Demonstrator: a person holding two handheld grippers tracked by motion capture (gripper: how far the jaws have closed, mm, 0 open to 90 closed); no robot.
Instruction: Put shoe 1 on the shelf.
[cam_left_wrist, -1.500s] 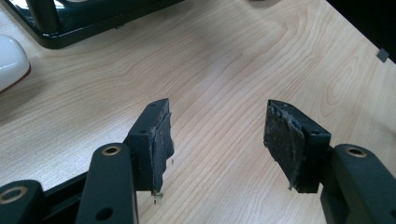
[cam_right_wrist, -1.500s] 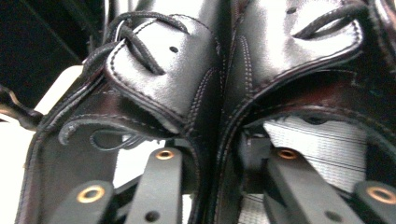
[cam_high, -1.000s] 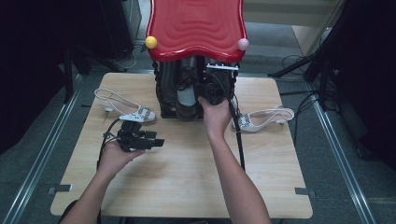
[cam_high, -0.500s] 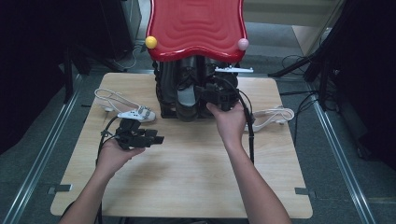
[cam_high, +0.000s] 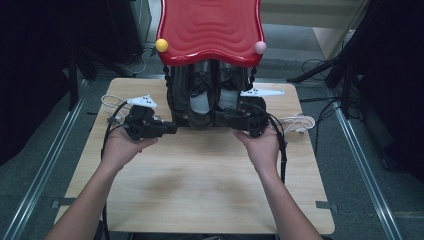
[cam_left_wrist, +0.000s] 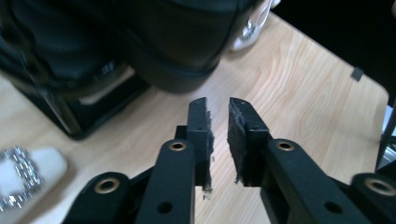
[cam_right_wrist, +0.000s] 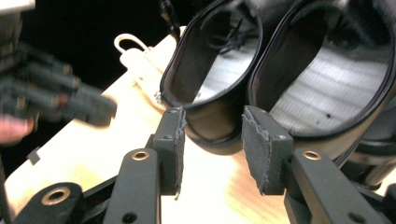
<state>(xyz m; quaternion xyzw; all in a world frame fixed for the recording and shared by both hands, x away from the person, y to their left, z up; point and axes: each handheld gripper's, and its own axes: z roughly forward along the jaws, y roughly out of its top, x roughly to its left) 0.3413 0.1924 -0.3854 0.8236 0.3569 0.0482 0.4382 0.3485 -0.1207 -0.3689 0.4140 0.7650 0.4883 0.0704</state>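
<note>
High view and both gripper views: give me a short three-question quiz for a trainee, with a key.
1. True or false: the black shoes stand beneath the red wavy top.
2. The ball on that top's left front corner, in the high view, is: A yellow, B green, C blue.
3. How many shoe openings face the camera in the right gripper view?
Key: 1 true; 2 A; 3 two.

Both forearms bare, no sleeves, each hand on a black gripper, left gripper (cam_high: 167, 128) and right gripper (cam_high: 227, 119), with brass-ringed screw holes, frayed dark pads (cam_left_wrist: 204, 135), trailing black cable, a white marker plate atop each.
</note>
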